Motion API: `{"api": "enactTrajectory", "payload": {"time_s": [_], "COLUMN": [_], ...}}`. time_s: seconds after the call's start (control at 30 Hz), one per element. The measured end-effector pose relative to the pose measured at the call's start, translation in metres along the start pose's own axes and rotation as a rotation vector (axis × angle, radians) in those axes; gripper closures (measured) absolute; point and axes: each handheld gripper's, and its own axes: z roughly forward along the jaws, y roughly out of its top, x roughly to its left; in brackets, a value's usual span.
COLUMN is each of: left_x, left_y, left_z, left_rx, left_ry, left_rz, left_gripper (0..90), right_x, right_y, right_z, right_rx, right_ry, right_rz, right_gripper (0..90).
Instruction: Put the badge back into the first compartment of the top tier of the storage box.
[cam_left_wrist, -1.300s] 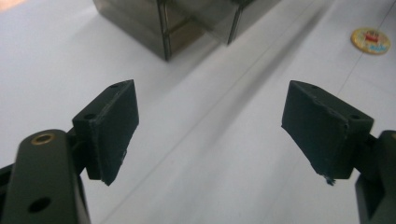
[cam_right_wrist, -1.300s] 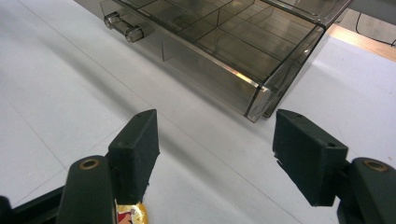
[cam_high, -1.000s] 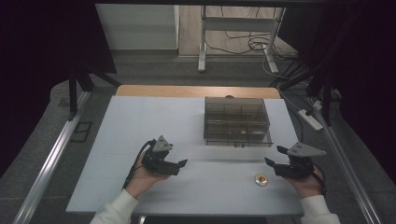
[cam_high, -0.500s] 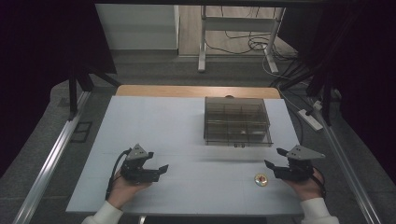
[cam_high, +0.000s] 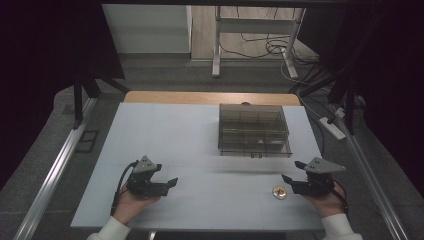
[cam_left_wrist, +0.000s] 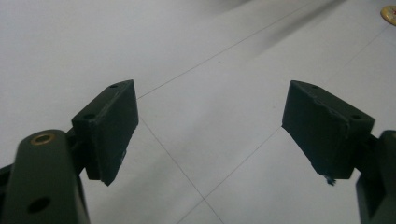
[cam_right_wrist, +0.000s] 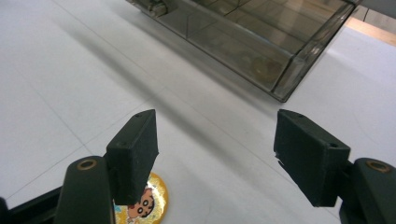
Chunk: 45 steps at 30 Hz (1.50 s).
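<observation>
Left gripper (cam_high: 171, 182) shifted toward near table (cam_high: 200, 130) edge — fingers apart

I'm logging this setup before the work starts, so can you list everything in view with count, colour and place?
table: one, white top with a wooden far edge, centre of the high view.
box: one, clear smoky plastic with compartments, on the table's far right part; a small round thing lies in one near compartment, too dim to name.
badge: one, round, gold rim with a cartoon face, on the table just left of the right gripper.
power strip: one, white, on the floor right of the table.
cables: several, dark, on the floor beyond the table.
left gripper: one, black, near left, jaws open, nothing between them.
right gripper: one, black, near right, jaws open, nothing between them.
</observation>
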Motion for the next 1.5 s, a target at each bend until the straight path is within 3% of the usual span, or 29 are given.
{"api": "enactTrajectory", "payload": {"time_s": [0.2, 0.37, 0.57, 1.17, 1.5], "left_x": [-0.001, 0.001, -0.001, 0.002, 0.002], "left_y": [-0.002, -0.004, -0.004, -0.005, -0.004], "left_z": [0.0, 0.001, 0.003, 0.004, 0.006], "left_rx": [0.01, 0.01, 0.027, 0.034, 0.039], "left_ry": [-0.002, -0.003, -0.012, -0.009, -0.014], "left_rz": [0.007, -0.012, -0.002, -0.017, -0.015], "left_gripper": [17.8, 17.3, 16.5, 16.3, 16.6], "right_x": [0.003, 0.004, 0.009, 0.018, 0.022], "right_y": [0.001, 0.007, 0.012, 0.006, 0.003], "right_z": [0.003, 0.007, 0.01, 0.032, 0.037], "right_rx": [0.033, 0.098, 0.163, 0.349, 0.426], "right_ry": [0.027, 0.069, 0.095, 0.206, 0.19], "right_rz": [0.003, -0.009, -0.033, -0.03, -0.06], "right_gripper": [29.5, 28.5, 27.9, 20.1, 20.0]}}
